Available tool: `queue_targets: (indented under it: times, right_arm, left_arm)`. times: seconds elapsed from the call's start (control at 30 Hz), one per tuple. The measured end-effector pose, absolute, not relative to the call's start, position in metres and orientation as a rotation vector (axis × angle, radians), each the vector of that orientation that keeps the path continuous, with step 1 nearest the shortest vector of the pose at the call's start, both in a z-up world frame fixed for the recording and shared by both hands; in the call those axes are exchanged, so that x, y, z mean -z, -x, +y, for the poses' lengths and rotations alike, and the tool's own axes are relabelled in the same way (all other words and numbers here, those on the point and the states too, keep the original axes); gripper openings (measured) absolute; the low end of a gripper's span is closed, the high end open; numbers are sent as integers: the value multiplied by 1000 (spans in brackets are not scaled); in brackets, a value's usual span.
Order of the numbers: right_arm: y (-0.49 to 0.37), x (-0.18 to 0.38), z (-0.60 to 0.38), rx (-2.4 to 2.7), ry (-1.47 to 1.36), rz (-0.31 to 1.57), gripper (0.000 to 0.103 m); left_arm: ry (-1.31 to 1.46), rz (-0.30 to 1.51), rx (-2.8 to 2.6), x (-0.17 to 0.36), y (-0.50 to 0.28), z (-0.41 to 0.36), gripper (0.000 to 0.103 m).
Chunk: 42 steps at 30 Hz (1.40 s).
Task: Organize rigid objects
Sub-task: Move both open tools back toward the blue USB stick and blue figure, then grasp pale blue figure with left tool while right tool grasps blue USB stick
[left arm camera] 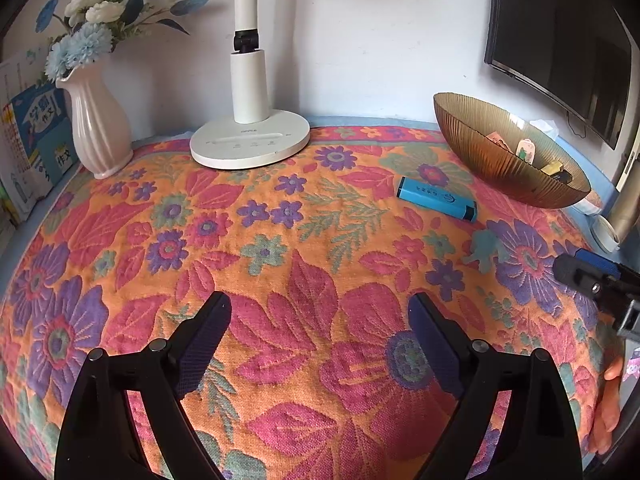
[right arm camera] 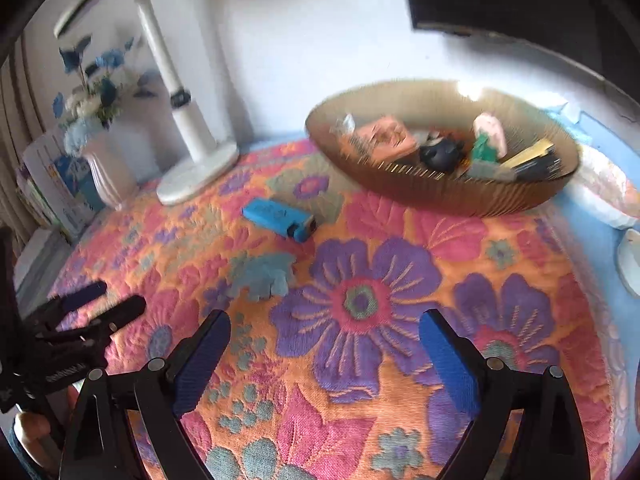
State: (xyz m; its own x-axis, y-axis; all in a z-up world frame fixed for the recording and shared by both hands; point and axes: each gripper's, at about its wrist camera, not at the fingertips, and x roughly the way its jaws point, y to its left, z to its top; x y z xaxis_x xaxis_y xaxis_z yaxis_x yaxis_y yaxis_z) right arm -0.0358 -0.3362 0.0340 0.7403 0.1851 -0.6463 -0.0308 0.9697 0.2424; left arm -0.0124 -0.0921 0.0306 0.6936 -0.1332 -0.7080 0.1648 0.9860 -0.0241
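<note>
A blue highlighter pen [left arm camera: 437, 199] lies on the flowered cloth, just left of an amber ribbed glass bowl [left arm camera: 476, 148]. In the right wrist view the same pen [right arm camera: 279, 219] lies in front of the bowl [right arm camera: 472, 200], which holds several small items. My left gripper [left arm camera: 320, 310] hovers open over bare cloth, well short of the pen. My right gripper [right arm camera: 325, 328] is open too, with nothing between its fingers, and the pen lies ahead and to its left. The right gripper's tip shows at the left wrist view's right edge [left arm camera: 592, 276].
A white desk lamp [left arm camera: 250, 136] stands at the back centre. A pink vase [left arm camera: 100, 128] with blue and white flowers and some books [left arm camera: 32, 136] sit at the back left. A dark screen [left arm camera: 560, 40] hangs on the wall behind the bowl.
</note>
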Motion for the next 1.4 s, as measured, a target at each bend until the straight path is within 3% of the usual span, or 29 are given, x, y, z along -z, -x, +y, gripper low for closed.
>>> queue_targets:
  times: [0.13, 0.27, 0.43, 0.57, 1.23, 1.27, 1.3, 1.4]
  right_arm:
    - [27, -31, -346, -80, -267, 798, 95]
    - [7, -44, -333, -132, -219, 859, 76]
    - [-46, -51, -305, -253, -193, 954, 76]
    - [-69, -40, -285, -241, -91, 938, 76]
    - [-74, -21, -327, -285, -372, 919, 73]
    - [-74, -22, -324, -277, -352, 920, 73]
    - [-74, -22, -320, -270, -335, 921, 73]
    - [-73, -23, -318, -272, -324, 913, 73]
  left_arm:
    - [-41, 820, 248, -35, 11, -100, 89]
    - [-45, 836, 433, -54, 10, -136, 89]
    - [-127, 875, 477, -43, -13, -184, 87]
    - [-56, 958, 469, -20, -38, -191, 77]
    - [-32, 942, 520, -23, -47, -201, 74]
    - [-49, 938, 517, -22, -47, -206, 62]
    - [-64, 945, 526, -21, -49, -213, 35]
    - [-89, 938, 542, -20, -46, -215, 33]
